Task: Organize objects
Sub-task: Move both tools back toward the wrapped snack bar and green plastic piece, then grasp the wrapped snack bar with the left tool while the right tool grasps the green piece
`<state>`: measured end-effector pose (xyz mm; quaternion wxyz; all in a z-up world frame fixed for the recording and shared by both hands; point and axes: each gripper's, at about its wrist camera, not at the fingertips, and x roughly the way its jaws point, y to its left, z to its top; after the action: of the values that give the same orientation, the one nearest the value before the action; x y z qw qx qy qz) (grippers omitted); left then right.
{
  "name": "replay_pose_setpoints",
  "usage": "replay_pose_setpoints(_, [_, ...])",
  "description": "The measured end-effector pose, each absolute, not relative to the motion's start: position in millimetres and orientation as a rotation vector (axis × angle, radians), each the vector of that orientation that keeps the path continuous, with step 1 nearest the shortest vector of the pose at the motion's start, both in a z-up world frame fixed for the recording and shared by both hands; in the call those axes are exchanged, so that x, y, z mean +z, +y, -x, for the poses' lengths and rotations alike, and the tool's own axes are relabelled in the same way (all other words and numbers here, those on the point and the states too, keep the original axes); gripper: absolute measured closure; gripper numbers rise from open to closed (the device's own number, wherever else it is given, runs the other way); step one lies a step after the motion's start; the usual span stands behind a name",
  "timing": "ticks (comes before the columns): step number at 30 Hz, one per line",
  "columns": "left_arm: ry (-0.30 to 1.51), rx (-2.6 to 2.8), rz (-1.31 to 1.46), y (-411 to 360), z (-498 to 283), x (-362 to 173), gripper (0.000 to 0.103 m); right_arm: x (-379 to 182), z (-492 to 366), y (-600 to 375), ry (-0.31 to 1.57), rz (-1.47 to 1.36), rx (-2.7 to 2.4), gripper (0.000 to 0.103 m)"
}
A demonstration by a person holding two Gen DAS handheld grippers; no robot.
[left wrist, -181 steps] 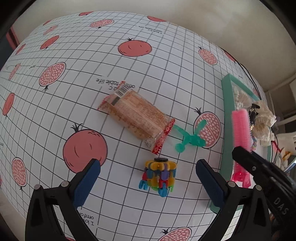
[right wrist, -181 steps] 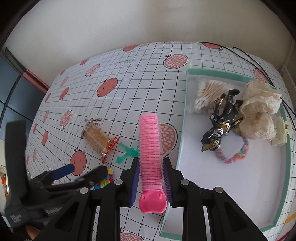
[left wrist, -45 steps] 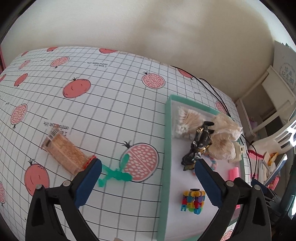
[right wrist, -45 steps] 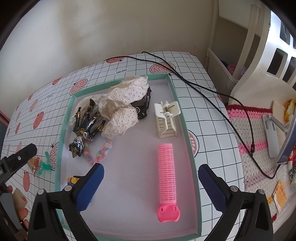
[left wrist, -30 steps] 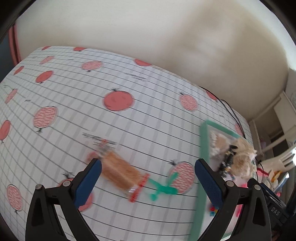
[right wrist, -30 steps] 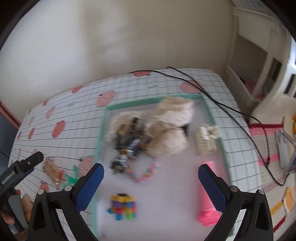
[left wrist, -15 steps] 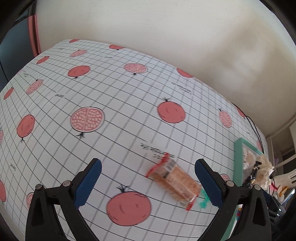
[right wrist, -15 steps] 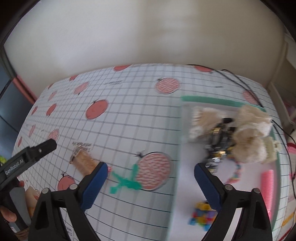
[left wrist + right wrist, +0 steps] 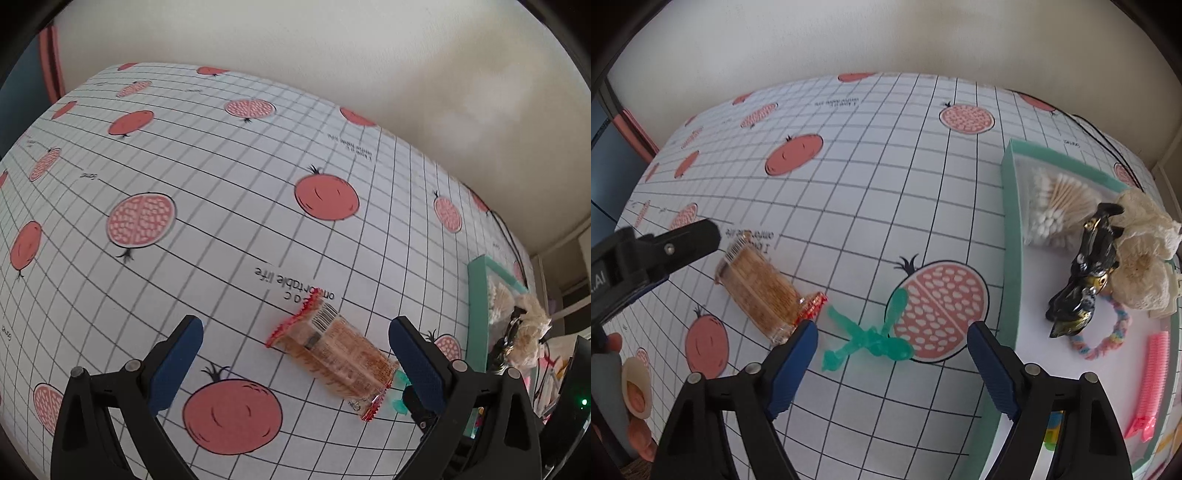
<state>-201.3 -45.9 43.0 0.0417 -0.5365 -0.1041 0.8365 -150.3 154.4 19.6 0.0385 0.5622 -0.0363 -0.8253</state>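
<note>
- Far left of the scene, our left gripper (image 9: 295, 354) hangs over the tabletop (image 9: 207, 206) with its jaws spread wide and nothing in them. The cracker pack (image 9: 332, 354) lies flat on the cloth right between the blue pads.
- Risk there, as we read it: the pack sits diagonal to the jaws and the wrapper looks slick, so a close could just pinch the crimped red end and let it swing, or crush the crackers if we squeeze hard.
- Middle: the green plastic toy (image 9: 868, 338) lies on the cloth just past the pack's end, half on a pomegranate print. Our right gripper (image 9: 890, 350) hovers over it, jaws wide apart too, holding nothing.
- It's thin and flat, so we'd guess the pads could scrape the cloth and skid over it. The two grippers are also close, so bumping each other is possible.
- Right: the teal tray (image 9: 1012, 258) already holds cotton swabs (image 9: 1056, 203), a black hair clip (image 9: 1086, 273), a cream scrunchie (image 9: 1141, 254) and a pink roller (image 9: 1152, 384).
- Surface is a white grid cloth with red pomegranates; plain cream wall behind.
</note>
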Motion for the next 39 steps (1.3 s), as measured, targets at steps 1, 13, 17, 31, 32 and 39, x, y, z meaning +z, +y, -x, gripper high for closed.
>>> replay_pose_setpoints(1, [-0.309,2.556,1.650,-43.4,201.9,40.9,0.002,17.5,150.4,154.1,-0.106,-1.732,-2.526,0.018])
replay_pose_setpoints(13, [-0.244,2.517,1.708,-17.4,205.2,24.2,0.003,6.0,151.7,142.6,0.018,-1.760,-2.500,0.024])
replay_pose_setpoints(17, [-0.210,2.515,1.713,-8.4,206.2,20.6,0.012,6.0,151.0,144.6,0.038,-1.760,-2.508,0.030])
replay_pose_setpoints(31, [-0.005,2.535,1.725,13.4,205.7,12.4,0.039,7.7,156.5,154.2,0.033,-1.747,-2.511,0.048])
replay_pose_setpoints(32, [0.009,2.537,1.727,13.6,205.9,11.9,0.041,7.7,157.8,155.5,0.031,-1.747,-2.509,0.048])
replay_pose_setpoints(39, [0.098,2.551,1.724,16.8,203.5,11.6,0.052,9.6,157.1,158.4,0.008,-1.748,-2.503,0.048])
